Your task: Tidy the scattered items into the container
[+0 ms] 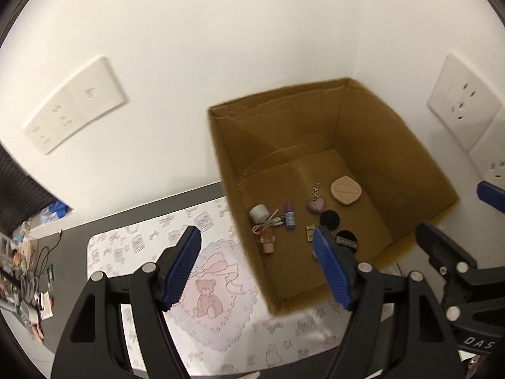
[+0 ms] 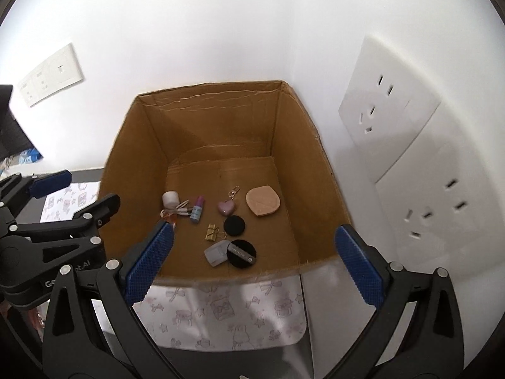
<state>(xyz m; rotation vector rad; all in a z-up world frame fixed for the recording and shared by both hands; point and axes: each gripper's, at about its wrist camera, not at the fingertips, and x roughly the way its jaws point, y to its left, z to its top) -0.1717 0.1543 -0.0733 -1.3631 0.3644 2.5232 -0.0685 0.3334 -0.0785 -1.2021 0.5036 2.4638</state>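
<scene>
An open cardboard box [image 1: 385,145] [image 2: 303,158] stands in the wall corner. On its floor lie several small items: a white jar [image 2: 170,198], a coiled cable [image 2: 176,211], a small purple bottle [image 2: 196,211], a heart keyring [image 2: 226,207], a beige puff [image 2: 263,201], a black round pad [image 2: 234,225], a gold binder clip [image 2: 212,232], a black compact [image 2: 241,252] and a grey square [image 2: 215,253]. My left gripper [image 1: 257,246] hangs open above the box's near-left corner, nothing between its fingers. My right gripper [image 2: 254,246] is open and empty over the front rim.
A white mat with pink teddy-bear print [image 1: 208,293] [image 2: 227,312] covers the dark table under and in front of the box. Wall sockets [image 2: 388,117] [image 1: 75,104] sit on both walls. Clutter and cables [image 1: 28,262] lie at the far left.
</scene>
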